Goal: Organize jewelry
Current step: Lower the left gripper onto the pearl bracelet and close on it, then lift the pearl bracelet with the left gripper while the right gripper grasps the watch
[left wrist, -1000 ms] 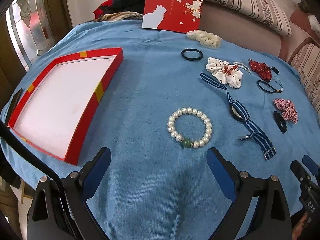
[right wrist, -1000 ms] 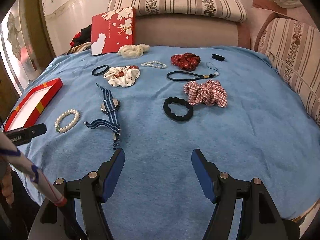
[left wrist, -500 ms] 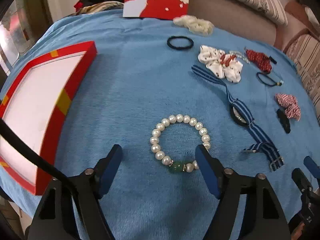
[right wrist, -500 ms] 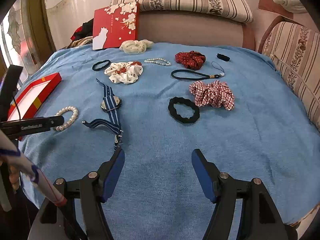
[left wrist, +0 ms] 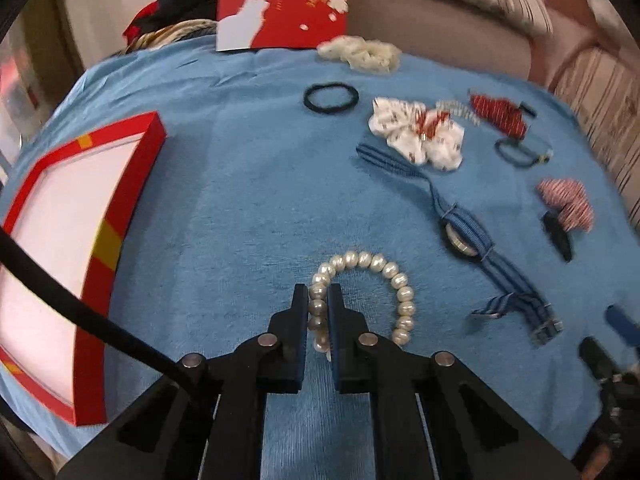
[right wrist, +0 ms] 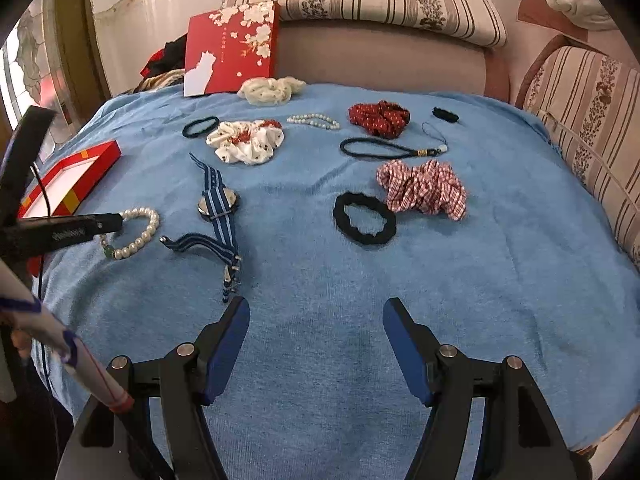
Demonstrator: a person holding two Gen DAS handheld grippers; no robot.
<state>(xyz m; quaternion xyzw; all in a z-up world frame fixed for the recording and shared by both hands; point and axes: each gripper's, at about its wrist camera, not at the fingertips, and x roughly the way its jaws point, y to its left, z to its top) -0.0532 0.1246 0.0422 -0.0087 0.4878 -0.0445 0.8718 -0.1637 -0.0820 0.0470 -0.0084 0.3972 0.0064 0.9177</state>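
Four fabric scrunchies [right wrist: 423, 189], two pearl bracelets [right wrist: 136, 232], three black hair ties [right wrist: 201, 126], one striped watch [right wrist: 219, 204].

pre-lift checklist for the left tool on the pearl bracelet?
1. Left tool shut on the pearl bracelet: ok, one side of the loop sits between its fingers.
2. Grip firm enough to lift: cannot tell.
3. Bracelet free of the striped watch: ok, they lie apart.
4. Red box open, inside bare: ok.
5. Cloth between bracelet and box free of items: ok.
6. Right tool out of the way: ok, open over bare cloth.
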